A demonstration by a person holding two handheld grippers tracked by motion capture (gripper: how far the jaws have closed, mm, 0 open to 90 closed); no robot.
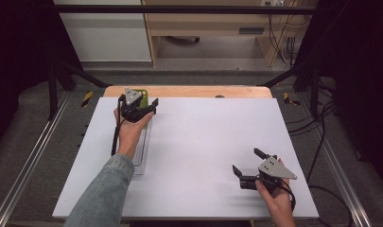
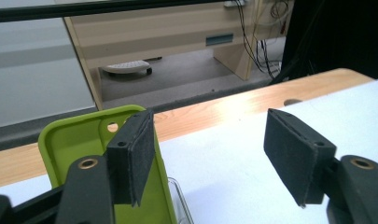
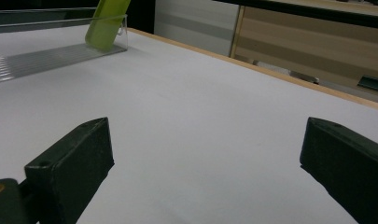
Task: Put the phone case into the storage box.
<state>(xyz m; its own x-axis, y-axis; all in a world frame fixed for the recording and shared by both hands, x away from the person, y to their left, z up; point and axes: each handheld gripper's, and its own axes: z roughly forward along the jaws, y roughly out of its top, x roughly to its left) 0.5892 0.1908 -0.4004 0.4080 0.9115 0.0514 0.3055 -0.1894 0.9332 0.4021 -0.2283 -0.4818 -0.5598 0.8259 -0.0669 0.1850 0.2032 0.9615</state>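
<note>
A lime-green phone case (image 1: 142, 94) stands tilted at the far end of a clear plastic rack (image 1: 144, 144), at the back left of the white table sheet (image 1: 198, 142). My left gripper (image 1: 150, 108) hovers right at the case, open. In the left gripper view, the left pad (image 2: 130, 156) overlaps the green case (image 2: 67, 142), and the gap of the left gripper (image 2: 210, 158) holds only white sheet. My right gripper (image 1: 248, 161) is at the front right, open and empty. In its own view the right gripper (image 3: 205, 158) faces the distant case (image 3: 107, 18) and rack (image 3: 46, 58).
The wooden table edge (image 1: 189, 91) runs along the back, with a small hole (image 2: 291, 101) in it. Beyond are a wooden shelf unit (image 1: 213, 28) and cables (image 1: 279, 33). Metal rails (image 1: 33, 151) flank the table. A denim sleeve (image 1: 106, 189) reaches in from the bottom left.
</note>
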